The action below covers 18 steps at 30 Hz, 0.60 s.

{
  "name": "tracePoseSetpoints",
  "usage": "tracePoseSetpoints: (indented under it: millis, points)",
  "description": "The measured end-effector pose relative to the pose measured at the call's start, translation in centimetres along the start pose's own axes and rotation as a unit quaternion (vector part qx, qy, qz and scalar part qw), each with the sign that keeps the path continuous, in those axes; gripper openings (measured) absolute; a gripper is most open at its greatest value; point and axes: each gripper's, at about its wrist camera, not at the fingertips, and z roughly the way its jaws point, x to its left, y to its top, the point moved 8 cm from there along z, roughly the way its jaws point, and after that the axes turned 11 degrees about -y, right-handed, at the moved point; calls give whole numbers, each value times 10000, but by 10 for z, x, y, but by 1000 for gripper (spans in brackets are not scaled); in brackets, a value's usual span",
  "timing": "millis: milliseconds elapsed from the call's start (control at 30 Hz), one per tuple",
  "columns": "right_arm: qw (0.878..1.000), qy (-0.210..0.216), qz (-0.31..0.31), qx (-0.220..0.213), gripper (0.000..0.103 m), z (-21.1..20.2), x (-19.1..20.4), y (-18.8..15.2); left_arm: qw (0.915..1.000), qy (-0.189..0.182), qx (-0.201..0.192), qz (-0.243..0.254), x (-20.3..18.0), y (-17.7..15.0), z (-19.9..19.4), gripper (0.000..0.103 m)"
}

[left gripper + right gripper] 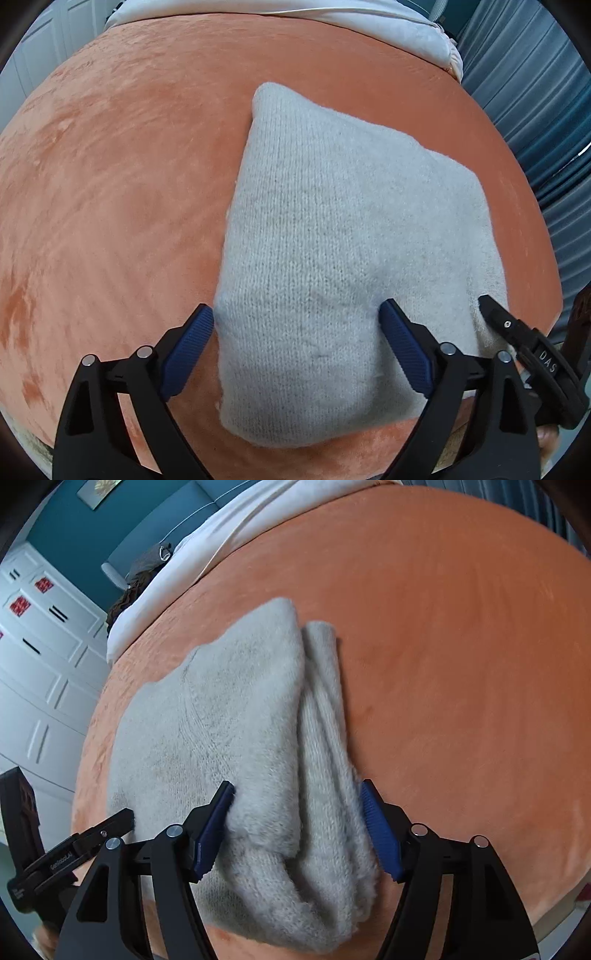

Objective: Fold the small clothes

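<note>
A light grey knitted garment [325,229] lies folded on the orange blanket [110,184]. My left gripper [297,317] is open, its blue pads straddling the garment's near left edge. In the right wrist view the same garment [221,716] shows stacked folded layers along its right side. My right gripper [297,794] is open, its pads on either side of those folded layers at the near end. Each gripper's tip shows at the edge of the other's view, the right gripper [495,314] and the left gripper [118,821], both resting on the garment.
The orange blanket [461,646] covers a bed. White bedding [369,26] lies at the far end. Blue curtains [546,110] hang to the right. White cabinets [40,657] and a teal wall [92,528] stand to the left.
</note>
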Motion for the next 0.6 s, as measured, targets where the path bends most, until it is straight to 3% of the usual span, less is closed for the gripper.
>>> tracePoseSetpoints:
  millis: [300,533,600]
  points:
    - [9966,703,365,228,77,30,2,10,9957,-681,164,-601,11,7,32,98]
    - [9958,900,168,61,79,46,12,27,9968,-752,-158,-200,5,14,44,98]
    - [9957,918,141,-8,73,47,15,30,9965,-809,-163,-148,2,15,44,98]
